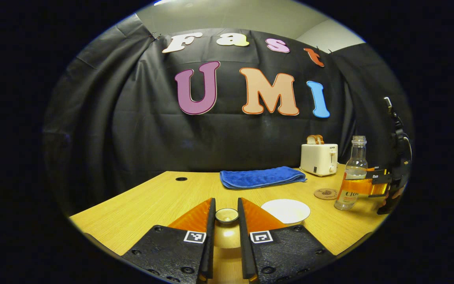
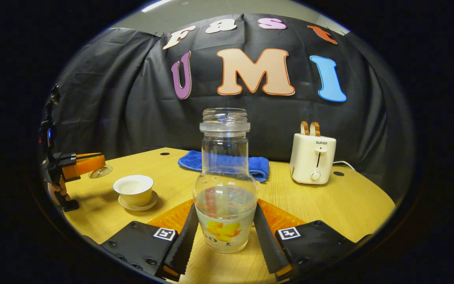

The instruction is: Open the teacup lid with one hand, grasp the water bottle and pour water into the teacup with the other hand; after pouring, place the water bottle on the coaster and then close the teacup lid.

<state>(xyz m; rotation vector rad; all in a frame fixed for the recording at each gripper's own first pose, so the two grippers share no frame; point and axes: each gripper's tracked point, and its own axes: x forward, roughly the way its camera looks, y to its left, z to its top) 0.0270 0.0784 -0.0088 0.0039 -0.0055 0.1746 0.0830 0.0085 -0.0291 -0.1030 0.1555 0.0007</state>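
right tool [image 2: 225, 232] clenched on the lower body of the water bottle [image 2: 225, 189], upright on the worktop [image 2: 349, 205]; glass, uncapped, part-filled, likely slippery and fragile. left tool [image 1: 226, 221] grips the teacup lid [image 1: 227, 215] by its knob, off the open teacup [image 2: 134, 190]. coaster [image 1: 326, 193] just beside the bottle.

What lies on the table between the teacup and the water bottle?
Bare table separates the teacup from the water bottle, as the right gripper view shows.

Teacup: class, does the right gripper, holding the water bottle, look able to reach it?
Probably yes: the left gripper holds the lid aside, the teacup stands uncovered, and nothing stands between it and the water bottle.
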